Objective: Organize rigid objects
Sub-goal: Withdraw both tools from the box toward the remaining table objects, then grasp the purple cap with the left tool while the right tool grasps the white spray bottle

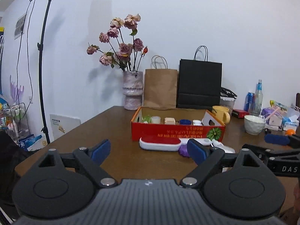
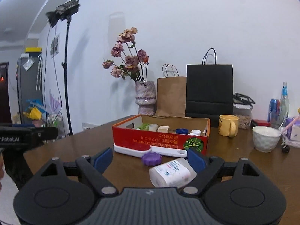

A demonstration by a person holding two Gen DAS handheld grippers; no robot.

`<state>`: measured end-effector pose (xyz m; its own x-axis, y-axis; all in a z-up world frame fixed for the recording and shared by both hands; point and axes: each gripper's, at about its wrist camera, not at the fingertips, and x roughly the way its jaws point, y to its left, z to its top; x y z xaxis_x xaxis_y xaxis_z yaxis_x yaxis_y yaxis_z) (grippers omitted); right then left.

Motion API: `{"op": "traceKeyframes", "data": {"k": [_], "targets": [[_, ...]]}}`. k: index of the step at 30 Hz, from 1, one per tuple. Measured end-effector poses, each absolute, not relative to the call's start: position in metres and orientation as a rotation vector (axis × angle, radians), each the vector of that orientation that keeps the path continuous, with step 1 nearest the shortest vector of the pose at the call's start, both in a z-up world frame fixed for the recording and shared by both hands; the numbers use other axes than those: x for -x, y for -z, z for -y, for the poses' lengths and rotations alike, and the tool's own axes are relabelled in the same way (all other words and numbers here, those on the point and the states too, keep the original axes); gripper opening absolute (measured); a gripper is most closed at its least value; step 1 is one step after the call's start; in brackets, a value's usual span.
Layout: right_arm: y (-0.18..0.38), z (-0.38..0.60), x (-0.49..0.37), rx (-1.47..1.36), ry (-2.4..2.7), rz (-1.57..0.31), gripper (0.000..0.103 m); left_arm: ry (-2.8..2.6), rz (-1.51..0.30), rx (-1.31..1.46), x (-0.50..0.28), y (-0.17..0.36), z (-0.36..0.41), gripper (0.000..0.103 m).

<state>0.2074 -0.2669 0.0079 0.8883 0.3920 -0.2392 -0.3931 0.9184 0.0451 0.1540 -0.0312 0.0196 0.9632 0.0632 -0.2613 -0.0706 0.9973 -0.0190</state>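
We held both the left gripper (image 1: 148,150) and right gripper (image 2: 150,160) wide and empty. The white bottle (image 2: 171,173) lay on its side near the table's (image 2: 75,150) front edge; light, stiff, slippery, best gripped mid-body

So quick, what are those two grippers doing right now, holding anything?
Left gripper: open, holding nothing.
Right gripper: open, holding nothing; the white bottle lies on the table by its right finger.
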Motion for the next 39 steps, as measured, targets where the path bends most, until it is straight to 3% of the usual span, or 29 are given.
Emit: {"op": "traceKeyframes", "data": {"k": [13, 29, 31, 35, 39], "targets": [[-0.019, 0.3, -0.203, -0.017, -0.395, -0.249, 0.093, -0.118, -0.319, 0.003, -0.149, -0.002, 0.035, 0.09], [-0.018, 0.305, -0.279, -0.081, -0.326, -0.333, 0.091, 0.021, -0.431, -0.023, -0.258, 0.009, 0.072, 0.087], [-0.018, 0.305, -0.297, -0.078, -0.336, -0.357, 0.085, 0.045, -0.433, -0.019, -0.274, 0.007, 0.075, 0.086], [-0.016, 0.307, -0.337, -0.083, -0.375, -0.421, 0.065, 0.081, -0.428, -0.06, -0.315, 0.005, 0.079, 0.078], [-0.01, 0.305, -0.376, -0.058, -0.368, -0.47, 0.057, 0.13, -0.499, -0.037, -0.359, 0.008, 0.08, 0.064]]}}
